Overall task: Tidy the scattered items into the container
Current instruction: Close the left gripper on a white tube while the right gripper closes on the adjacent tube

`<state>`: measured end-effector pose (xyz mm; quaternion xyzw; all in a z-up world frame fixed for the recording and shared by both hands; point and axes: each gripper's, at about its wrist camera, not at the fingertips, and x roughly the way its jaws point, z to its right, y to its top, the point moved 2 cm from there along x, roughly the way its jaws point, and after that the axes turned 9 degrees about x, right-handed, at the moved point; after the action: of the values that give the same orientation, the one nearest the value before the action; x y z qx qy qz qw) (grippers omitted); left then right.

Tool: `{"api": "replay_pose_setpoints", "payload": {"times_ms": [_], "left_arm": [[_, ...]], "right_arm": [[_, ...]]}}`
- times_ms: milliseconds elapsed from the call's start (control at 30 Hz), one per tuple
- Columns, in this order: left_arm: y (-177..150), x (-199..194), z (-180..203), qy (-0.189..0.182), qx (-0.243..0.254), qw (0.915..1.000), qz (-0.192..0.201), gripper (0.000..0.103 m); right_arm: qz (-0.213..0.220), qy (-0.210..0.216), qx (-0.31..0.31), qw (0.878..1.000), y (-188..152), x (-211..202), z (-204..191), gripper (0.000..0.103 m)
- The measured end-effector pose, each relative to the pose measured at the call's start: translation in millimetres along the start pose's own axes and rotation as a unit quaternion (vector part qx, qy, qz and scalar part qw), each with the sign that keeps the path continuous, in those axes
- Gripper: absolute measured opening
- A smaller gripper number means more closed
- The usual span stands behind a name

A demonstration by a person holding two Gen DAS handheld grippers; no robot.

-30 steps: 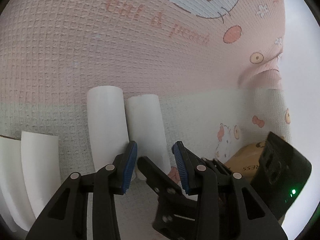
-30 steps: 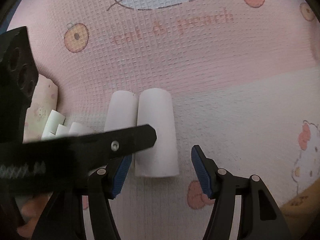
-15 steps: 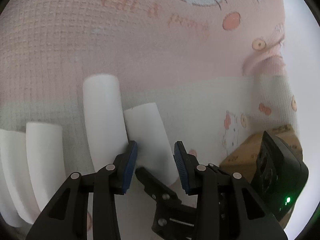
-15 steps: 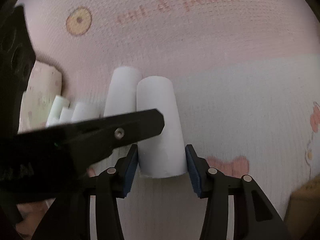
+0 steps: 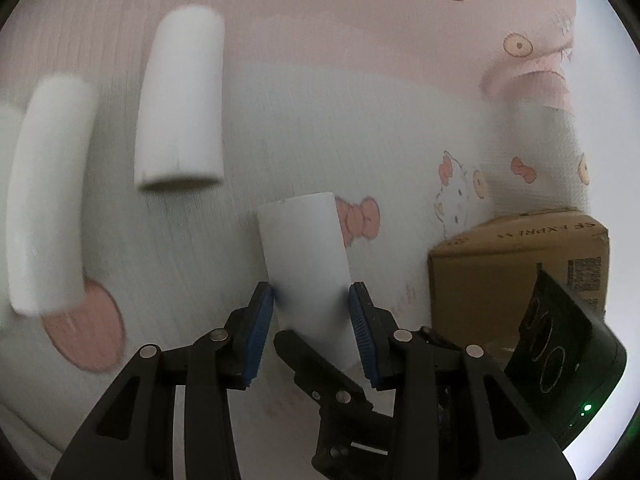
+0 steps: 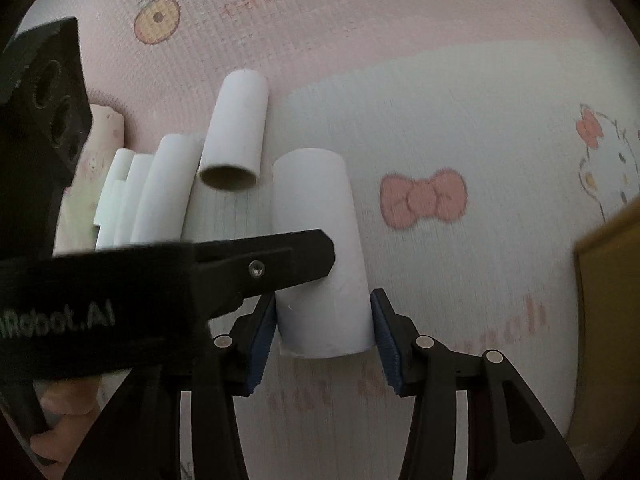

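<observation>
Both blue-padded jaws of the left hand-held gripper [image 5: 311, 320] press a white tube's sides. The right hand-held gripper [image 6: 324, 332] does likewise, its finger crossing just under the left.

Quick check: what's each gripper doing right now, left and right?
Left gripper: jaws shut on a white tube.
Right gripper: jaws shut on the same white tube, at its other end.

Black plastic left claw [image 5: 312, 318], blue ribbed pads [image 5: 256, 332], silver screws
</observation>
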<state>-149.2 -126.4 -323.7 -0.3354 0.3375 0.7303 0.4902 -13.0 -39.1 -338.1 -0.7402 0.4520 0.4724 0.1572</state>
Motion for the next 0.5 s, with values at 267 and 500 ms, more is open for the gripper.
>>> {"api": "replay_pose_setpoints", "payload": {"times_ms": [267, 500], "left_arm": [[-32.4, 1.6, -0.8, -0.019, -0.028, 0.9993, -0.012, 0.043], [-52.5, -0.7, 0.6, -0.02, -0.05, 0.9985, 0.007, 0.043]], "right_arm": [[-0.023, -0.02, -0.018, 0.999, -33.2, -6.9, -3.3, 0.043], [-0.031, -0.023, -0.014, 0.999, -45.7, -9.8, -3.2, 0.043]]}}
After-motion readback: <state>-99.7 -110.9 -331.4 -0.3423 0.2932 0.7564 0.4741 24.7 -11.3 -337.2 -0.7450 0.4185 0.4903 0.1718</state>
